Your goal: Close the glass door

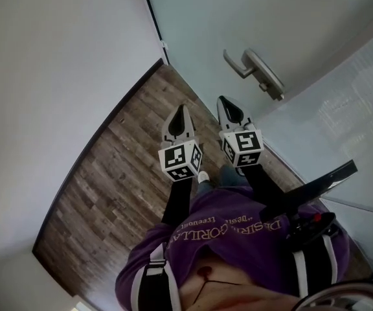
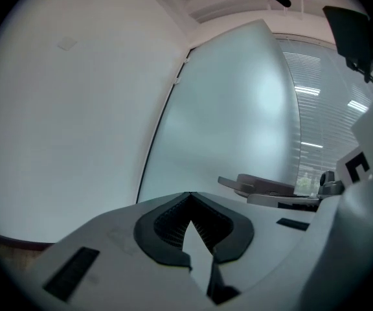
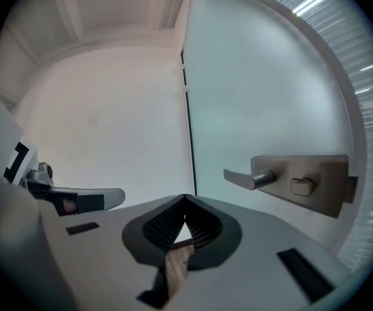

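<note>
The frosted glass door (image 1: pixel 238 18) stands ahead of me, its hinge edge meeting the white wall. A silver lever handle (image 1: pixel 254 69) on a plate sticks out from it. My left gripper (image 1: pixel 181 110) and right gripper (image 1: pixel 224 100) hang side by side over the floor, both pointing at the door and short of it. The right one is below and left of the handle, apart from it. In the left gripper view the left gripper (image 2: pixel 190 194) is shut and empty, facing the door (image 2: pixel 238 122). The right gripper (image 3: pixel 185 197) is likewise shut on nothing, with the handle (image 3: pixel 290 180) up to its right.
A white wall (image 1: pixel 57 63) runs along the left with a dark skirting (image 1: pixel 96 138) at its foot. Wood-look flooring (image 1: pixel 122 173) lies underfoot. A glass partition with blinds (image 1: pixel 355 115) adjoins the door on the right. My purple sweatshirt (image 1: pixel 225 238) fills the bottom.
</note>
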`<state>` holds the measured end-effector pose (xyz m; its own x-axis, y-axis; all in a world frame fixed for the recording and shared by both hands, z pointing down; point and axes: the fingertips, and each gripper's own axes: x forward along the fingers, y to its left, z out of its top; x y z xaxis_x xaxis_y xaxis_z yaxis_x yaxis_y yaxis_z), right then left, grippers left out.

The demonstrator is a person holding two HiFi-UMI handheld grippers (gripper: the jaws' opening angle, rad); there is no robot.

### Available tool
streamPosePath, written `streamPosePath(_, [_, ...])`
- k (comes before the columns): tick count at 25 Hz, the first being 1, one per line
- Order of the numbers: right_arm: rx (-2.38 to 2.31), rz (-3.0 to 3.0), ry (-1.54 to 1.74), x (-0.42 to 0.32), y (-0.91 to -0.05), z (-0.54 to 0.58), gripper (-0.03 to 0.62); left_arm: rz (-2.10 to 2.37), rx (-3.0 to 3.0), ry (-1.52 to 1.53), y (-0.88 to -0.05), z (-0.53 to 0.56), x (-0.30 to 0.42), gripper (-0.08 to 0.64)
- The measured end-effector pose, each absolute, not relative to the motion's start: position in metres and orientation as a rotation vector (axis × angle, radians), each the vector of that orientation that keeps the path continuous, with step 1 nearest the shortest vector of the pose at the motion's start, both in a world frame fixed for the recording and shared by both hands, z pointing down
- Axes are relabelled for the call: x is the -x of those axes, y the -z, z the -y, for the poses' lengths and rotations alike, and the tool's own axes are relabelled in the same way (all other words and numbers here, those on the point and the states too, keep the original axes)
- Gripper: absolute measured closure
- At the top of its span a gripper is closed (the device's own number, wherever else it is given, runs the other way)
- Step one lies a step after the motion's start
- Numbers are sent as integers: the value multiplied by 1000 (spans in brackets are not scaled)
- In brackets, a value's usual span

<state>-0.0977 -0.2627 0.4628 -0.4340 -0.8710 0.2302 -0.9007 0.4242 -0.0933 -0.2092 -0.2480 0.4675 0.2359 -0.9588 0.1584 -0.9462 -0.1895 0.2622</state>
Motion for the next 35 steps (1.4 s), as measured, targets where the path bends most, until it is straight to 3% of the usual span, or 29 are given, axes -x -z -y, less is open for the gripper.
streamPosePath(21, [-1704, 2510, -473, 37, -484, 300, 595, 1554, -2373, -41, -489, 347, 119, 560])
streamPosePath(30, [-2019, 2298, -480, 13, -475, 301, 595, 1247, -2563, -82, -478, 371, 83, 560])
streamPosePath(35, [-2234, 2076, -477, 24, -478, 300, 595, 1063, -2654, -96, -473, 388, 102, 560])
